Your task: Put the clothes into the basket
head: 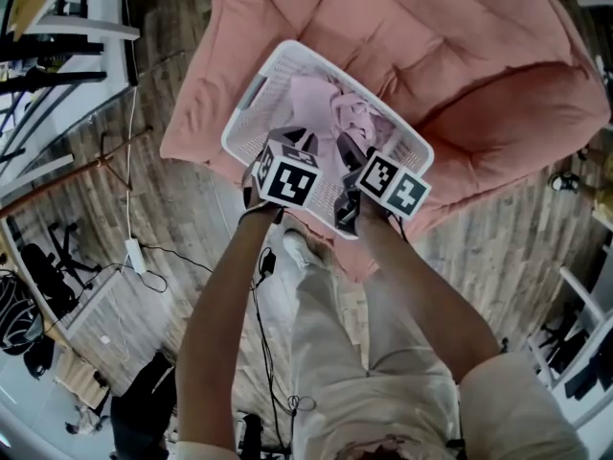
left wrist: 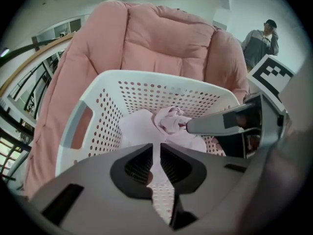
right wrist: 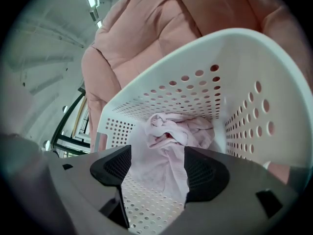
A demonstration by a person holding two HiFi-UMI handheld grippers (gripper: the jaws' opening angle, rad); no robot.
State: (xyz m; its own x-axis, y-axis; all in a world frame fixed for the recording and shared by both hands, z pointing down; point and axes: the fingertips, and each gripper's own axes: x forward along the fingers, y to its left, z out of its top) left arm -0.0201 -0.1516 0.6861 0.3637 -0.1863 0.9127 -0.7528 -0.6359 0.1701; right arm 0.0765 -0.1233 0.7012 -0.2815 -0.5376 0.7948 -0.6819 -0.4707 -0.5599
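Observation:
A white perforated basket (head: 251, 103) sits on a big pink cushion. A pale pink garment (head: 326, 103) lies bunched inside it. Both grippers hang over the basket's near rim. My left gripper (head: 305, 142) has its jaws almost together, with only a thin slit between them. In the left gripper view (left wrist: 157, 155) that slit shows a strip of the garment (left wrist: 146, 126) and the basket floor. I cannot tell if cloth is pinched. My right gripper (head: 352, 156) stands open (right wrist: 157, 168). The garment (right wrist: 166, 146) lies beyond its jaws without touching the pads. One of the right gripper's fingers (left wrist: 215, 123) points at the bunched cloth.
The pink cushion (head: 460, 56) rises behind and around the basket (left wrist: 146, 76) (right wrist: 220, 40). Wooden floor with cables (head: 144, 257) lies to the left, with racks and stands along the room's edges. A person (left wrist: 259, 43) stands in the background on the right.

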